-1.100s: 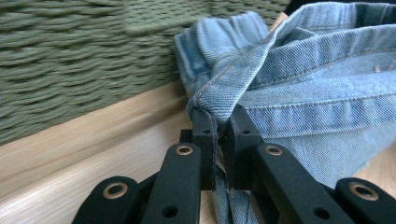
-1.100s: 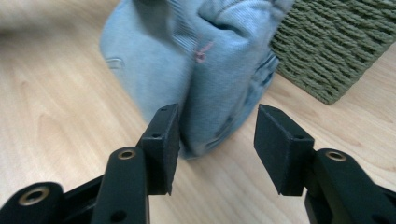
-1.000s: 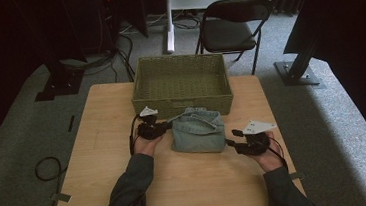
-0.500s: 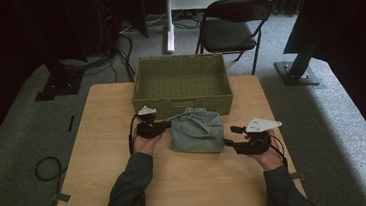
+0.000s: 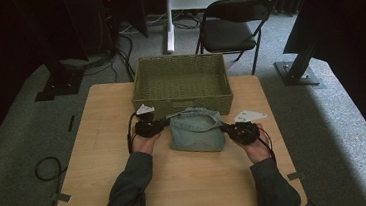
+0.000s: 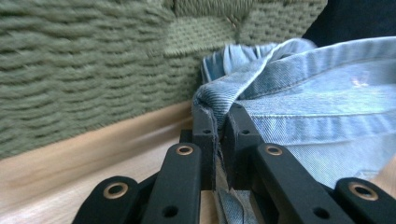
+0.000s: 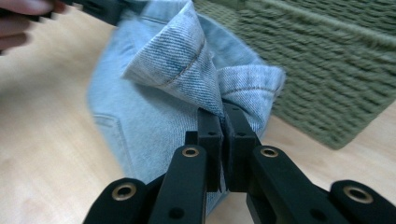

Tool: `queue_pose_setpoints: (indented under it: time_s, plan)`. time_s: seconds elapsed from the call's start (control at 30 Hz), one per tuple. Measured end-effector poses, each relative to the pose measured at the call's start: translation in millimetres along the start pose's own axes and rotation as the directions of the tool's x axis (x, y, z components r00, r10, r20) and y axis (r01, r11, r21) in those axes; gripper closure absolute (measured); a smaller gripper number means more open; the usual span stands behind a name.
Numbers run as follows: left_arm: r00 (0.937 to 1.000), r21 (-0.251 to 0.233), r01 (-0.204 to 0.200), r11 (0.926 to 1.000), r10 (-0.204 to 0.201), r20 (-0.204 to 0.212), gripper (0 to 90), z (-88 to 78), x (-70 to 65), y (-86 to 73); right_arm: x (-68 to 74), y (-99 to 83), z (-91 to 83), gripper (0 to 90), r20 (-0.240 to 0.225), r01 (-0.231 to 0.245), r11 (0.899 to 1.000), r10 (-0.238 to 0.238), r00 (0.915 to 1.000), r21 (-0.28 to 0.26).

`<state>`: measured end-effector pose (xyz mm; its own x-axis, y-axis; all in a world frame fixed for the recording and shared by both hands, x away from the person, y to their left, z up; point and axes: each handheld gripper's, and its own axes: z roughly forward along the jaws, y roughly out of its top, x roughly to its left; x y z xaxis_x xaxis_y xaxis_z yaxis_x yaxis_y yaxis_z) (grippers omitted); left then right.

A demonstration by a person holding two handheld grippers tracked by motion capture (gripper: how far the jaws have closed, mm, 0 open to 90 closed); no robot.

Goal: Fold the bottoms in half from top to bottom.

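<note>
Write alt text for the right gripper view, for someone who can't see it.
The right tool is shut on a folded edge of light blue denim lying on a wooden table. A green woven basket stands just behind the fabric.

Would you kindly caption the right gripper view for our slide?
Right gripper pinches a fold of the light-blue denim garment beside the green woven basket.

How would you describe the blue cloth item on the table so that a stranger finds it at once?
On the wooden table, look just in front of the green woven basket. There lies a folded, pale blue denim garment, pinched at its two sides by the left gripper and right gripper. It is the one soft, blue thing there.
</note>
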<state>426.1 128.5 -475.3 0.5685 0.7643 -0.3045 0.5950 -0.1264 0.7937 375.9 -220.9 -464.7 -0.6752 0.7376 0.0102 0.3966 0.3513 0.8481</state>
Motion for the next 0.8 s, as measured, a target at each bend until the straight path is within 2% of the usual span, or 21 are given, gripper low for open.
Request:
queue_pose_setpoints:
  time_s: [0.07,0.1,0.13,0.17,0.23,0.3,0.37,0.43,0.5,0.6,0.7,0.8]
  plan:
    - [1.0000,-0.002,0.001,1.0000,-0.001,-0.001,84.9,-1.1,0.0,1.9,-2.5,1.9,3.8,87.7,0.009,-0.010,1.000,0.010,0.9999,0.001]
    - [1.0000,-0.007,-0.003,1.0000,0.003,-0.007,84.0,-1.4,-0.4,2.1,-8.8,2.0,15.2,86.9,0.035,-0.060,0.998,0.060,0.9976,0.002]
    - [0.9998,-0.012,-0.007,0.9999,0.007,-0.019,80.5,-2.3,-0.8,2.3,-12.2,0.5,21.4,86.7,0.038,-0.087,0.996,0.087,0.9955,0.012]
    - [0.9992,-0.022,-0.010,0.9997,0.009,-0.039,77.2,-4.0,-0.4,2.7,-15.5,-1.6,27.7,86.2,0.039,-0.107,0.994,0.106,0.9936,0.023]
    - [0.9994,-0.031,-0.007,0.9995,0.006,-0.035,73.7,-7.7,2.0,3.9,-21.8,-6.1,37.8,84.7,0.047,-0.135,0.990,0.133,0.9900,0.038]
    - [0.9982,-0.014,-0.032,0.9994,0.032,-0.051,72.0,-10.2,0.8,4.1,-28.8,-10.0,42.6,78.4,0.032,-0.184,0.982,0.183,0.9826,0.035]
    - [0.9967,0.006,-0.060,0.9982,0.060,-0.054,70.1,-10.6,-1.6,3.1,-34.1,-12.4,42.6,73.1,0.036,-0.224,0.974,0.223,0.9741,0.024]
    - [0.9968,0.007,-0.066,0.9978,0.066,-0.045,70.1,-9.4,-3.6,1.9,-38.3,-12.6,40.0,71.0,0.035,-0.249,0.968,0.249,0.9680,0.010]
    - [0.9969,0.007,-0.073,0.9973,0.073,-0.030,70.1,-7.4,-6.4,1.0,-40.4,-11.3,37.7,72.4,0.030,-0.251,0.968,0.251,0.9676,0.006]
    - [0.9955,0.020,-0.094,0.9954,0.094,-0.015,70.1,-3.4,-11.9,0.0,-39.2,-9.2,36.2,72.9,0.025,-0.228,0.974,0.227,0.9735,0.015]
    - [0.9937,0.018,-0.112,0.9936,0.112,0.009,70.1,0.3,-15.2,-0.3,-38.9,-7.3,36.4,68.5,0.012,-0.215,0.976,0.215,0.9766,0.020]
    - [0.9916,0.031,-0.128,0.9913,0.127,0.022,69.8,6.0,-18.4,1.1,-37.6,-3.6,36.3,63.3,-0.020,-0.195,0.981,0.195,0.9805,0.016]
